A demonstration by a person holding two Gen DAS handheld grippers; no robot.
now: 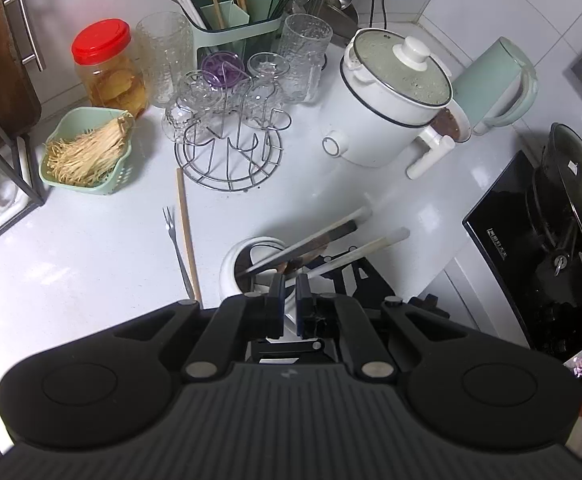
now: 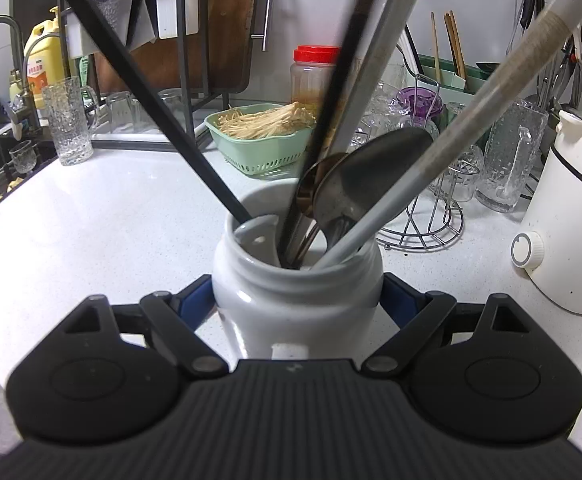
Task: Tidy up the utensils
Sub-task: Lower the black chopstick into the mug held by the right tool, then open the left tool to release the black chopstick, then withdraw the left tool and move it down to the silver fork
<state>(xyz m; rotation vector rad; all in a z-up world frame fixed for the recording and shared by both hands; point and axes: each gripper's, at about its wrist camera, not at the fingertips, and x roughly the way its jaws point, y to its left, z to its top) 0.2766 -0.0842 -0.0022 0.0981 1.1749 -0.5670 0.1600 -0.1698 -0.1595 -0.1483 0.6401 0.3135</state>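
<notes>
Right gripper (image 2: 297, 304) clamped around white ceramic jar (image 2: 297, 300) at frame centre, blue pads against its sides. Jar holds black chopstick (image 2: 151, 108), metal spoon (image 2: 367, 176), pale handles. Left gripper (image 1: 290, 280) pinched near-closed above jar mouth; whether it grips anything, cannot tell. Small metal fork (image 1: 177, 246) and wooden chopstick (image 1: 187, 232) lie on white counter (image 1: 91, 248), left of jar.

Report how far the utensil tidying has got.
Done: several chopsticks and spoons already stand in the white jar. In hand: the right tongs clamp the jar on the counter; the left tongs are shut just above its mouth, apparently on a utensil going in, though which one is unclear. Left: a small fork and a wooden chopstick lie loose on the counter.
</notes>
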